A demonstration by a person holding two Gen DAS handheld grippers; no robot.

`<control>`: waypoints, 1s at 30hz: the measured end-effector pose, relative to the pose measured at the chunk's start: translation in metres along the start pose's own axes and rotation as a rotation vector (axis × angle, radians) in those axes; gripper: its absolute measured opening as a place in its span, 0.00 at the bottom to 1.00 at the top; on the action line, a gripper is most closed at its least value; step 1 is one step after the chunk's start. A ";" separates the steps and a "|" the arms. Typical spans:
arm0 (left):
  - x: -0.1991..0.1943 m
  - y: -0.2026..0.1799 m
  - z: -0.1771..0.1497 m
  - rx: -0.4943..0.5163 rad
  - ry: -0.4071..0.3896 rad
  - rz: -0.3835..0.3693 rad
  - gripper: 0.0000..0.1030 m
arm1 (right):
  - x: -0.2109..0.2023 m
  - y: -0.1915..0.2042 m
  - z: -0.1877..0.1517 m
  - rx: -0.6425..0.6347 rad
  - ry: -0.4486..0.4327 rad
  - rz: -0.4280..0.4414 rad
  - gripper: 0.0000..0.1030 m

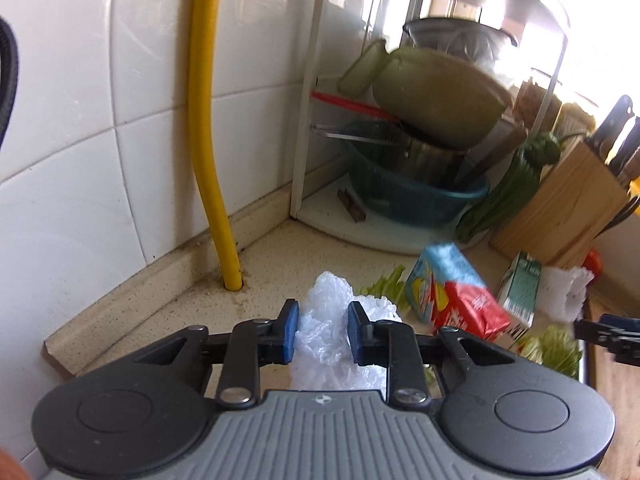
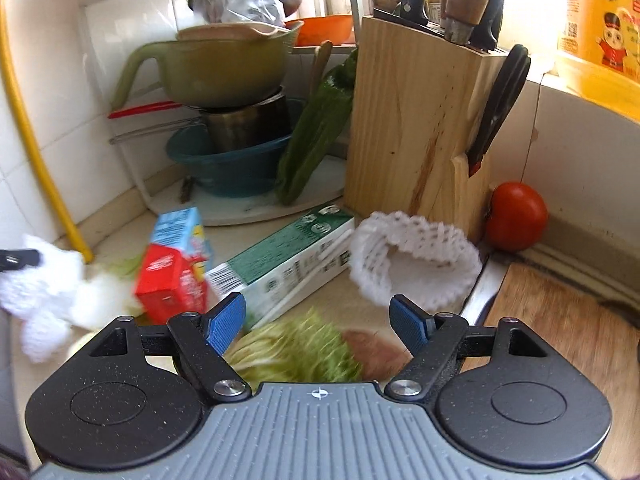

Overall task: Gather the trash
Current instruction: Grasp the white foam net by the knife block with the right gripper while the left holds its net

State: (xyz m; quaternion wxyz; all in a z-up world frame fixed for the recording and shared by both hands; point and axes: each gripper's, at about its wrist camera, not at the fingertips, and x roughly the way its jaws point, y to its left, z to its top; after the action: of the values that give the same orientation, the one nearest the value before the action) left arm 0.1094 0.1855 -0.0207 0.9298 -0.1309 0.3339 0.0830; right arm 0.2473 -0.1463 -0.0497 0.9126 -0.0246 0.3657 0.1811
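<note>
My left gripper [image 1: 323, 330] is clamped narrow on a crumpled white plastic bag [image 1: 336, 320], just right of the yellow hose [image 1: 208, 120] at the counter's back edge. My right gripper [image 2: 318, 324] has jaws wide, nothing between, over blurry green veg scraps [image 2: 292, 348]. From the knife block [image 2: 416, 120]: foam net [image 2: 416, 264] just in front, green-white carton [image 2: 288, 264] front-left, red-blue carton [image 2: 176, 268] further left, tomato [image 2: 518, 216] right.
</note>
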 end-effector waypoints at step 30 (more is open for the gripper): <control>-0.007 0.001 0.014 -0.136 -0.041 -0.135 0.23 | 0.061 -0.034 0.010 -0.025 0.003 -0.112 0.88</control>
State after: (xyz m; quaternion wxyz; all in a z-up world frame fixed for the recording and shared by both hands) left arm 0.1120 0.1904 -0.0060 0.9288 -0.2142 0.2990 0.0451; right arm 0.3064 -0.1571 -0.0865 0.9203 -0.0569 0.3630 0.1341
